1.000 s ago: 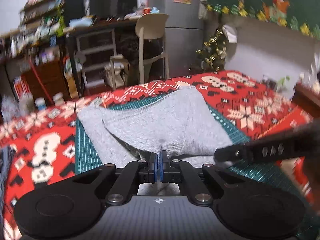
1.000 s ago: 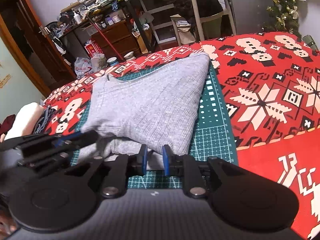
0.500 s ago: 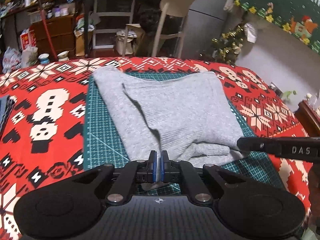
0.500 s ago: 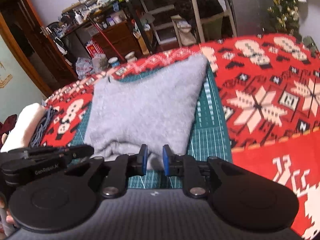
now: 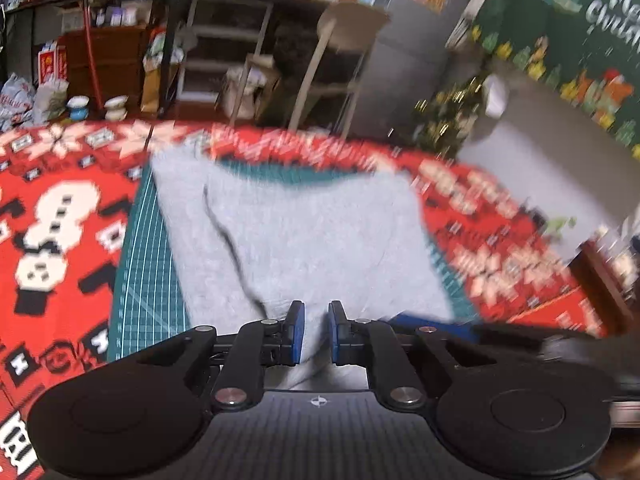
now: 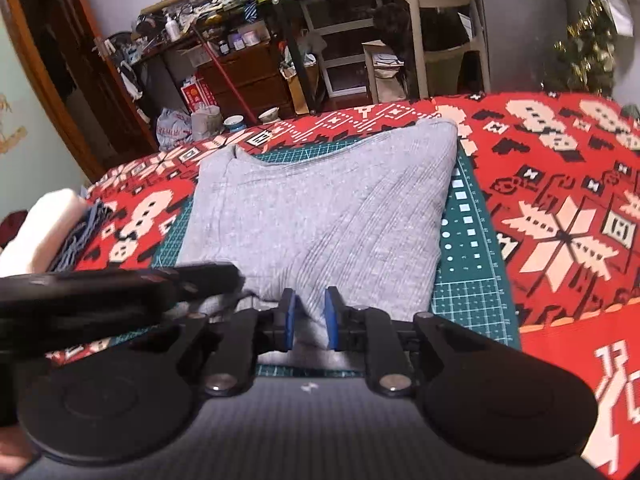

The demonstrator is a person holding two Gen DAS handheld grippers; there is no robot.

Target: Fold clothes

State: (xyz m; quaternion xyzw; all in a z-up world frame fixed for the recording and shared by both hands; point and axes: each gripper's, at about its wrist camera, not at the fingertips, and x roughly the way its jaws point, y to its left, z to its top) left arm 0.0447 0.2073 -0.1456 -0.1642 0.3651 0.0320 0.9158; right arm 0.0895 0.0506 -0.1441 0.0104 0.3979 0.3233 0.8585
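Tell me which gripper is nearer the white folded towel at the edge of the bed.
Left. The left gripper reaches in on the side where the white towel lies; the right gripper sits further right, at the grey sweater's near edge.

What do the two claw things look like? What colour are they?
Both look alike. The left claw and the right claw each have two short fingers with blue pads, held on black jointed bars with silver bolts. Behind them sits a wide black body with a round disc on each side and a ribbed grey middle carrying a small white mark. No cables or sleeves show.
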